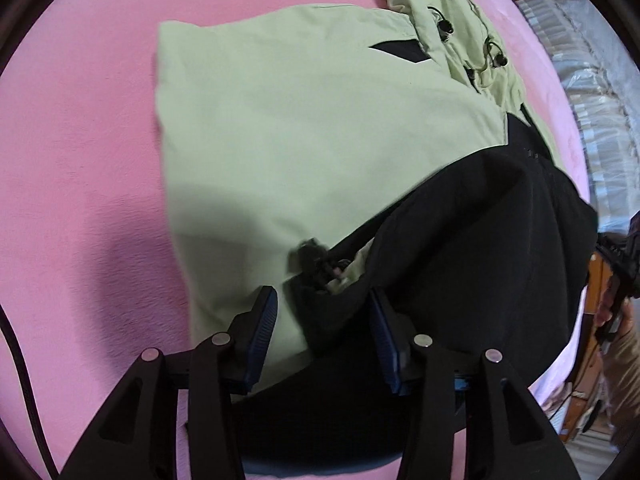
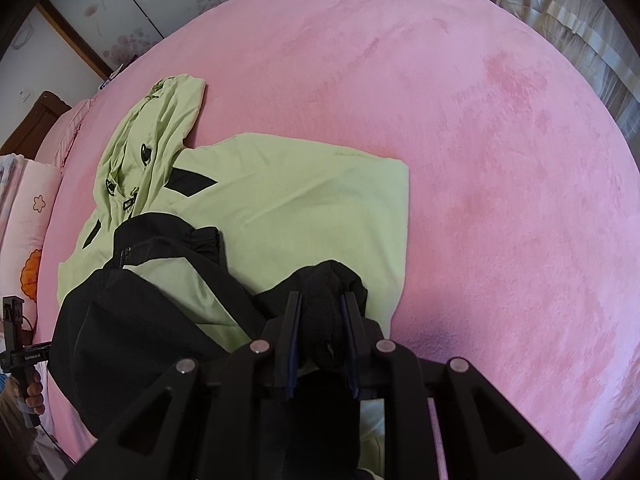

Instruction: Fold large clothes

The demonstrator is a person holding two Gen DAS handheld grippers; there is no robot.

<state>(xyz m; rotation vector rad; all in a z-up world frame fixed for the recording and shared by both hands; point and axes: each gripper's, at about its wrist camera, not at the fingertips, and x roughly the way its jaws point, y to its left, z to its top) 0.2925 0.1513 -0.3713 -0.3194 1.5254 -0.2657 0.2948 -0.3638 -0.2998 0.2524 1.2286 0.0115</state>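
Pink bed point(image 2: 480, 160) carries a half-folded jacket point(image 1: 300, 140); right gripper point(image 2: 320, 332) clamps its black hem (six o'clock), left gripper point(image 1: 324, 320) open; hood point(image 2: 160, 128) unfolded.

Jacket point(image 1: 320, 140): light green body with black panels, hooded. Lies flat on pink bed point(image 1: 80, 120), partly folded. Green body forms a rough rectangle, edges fairly straight. Hood point(image 2: 160, 128) spread out beyond the collar end, crumpled, black cord toggles showing. Black sleeve point(image 2: 208, 240) folded across the body, gathered cuff resting on green fabric. Black lower part point(image 1: 480, 240) bunched and doubled over the green; green lining visible in the fold.
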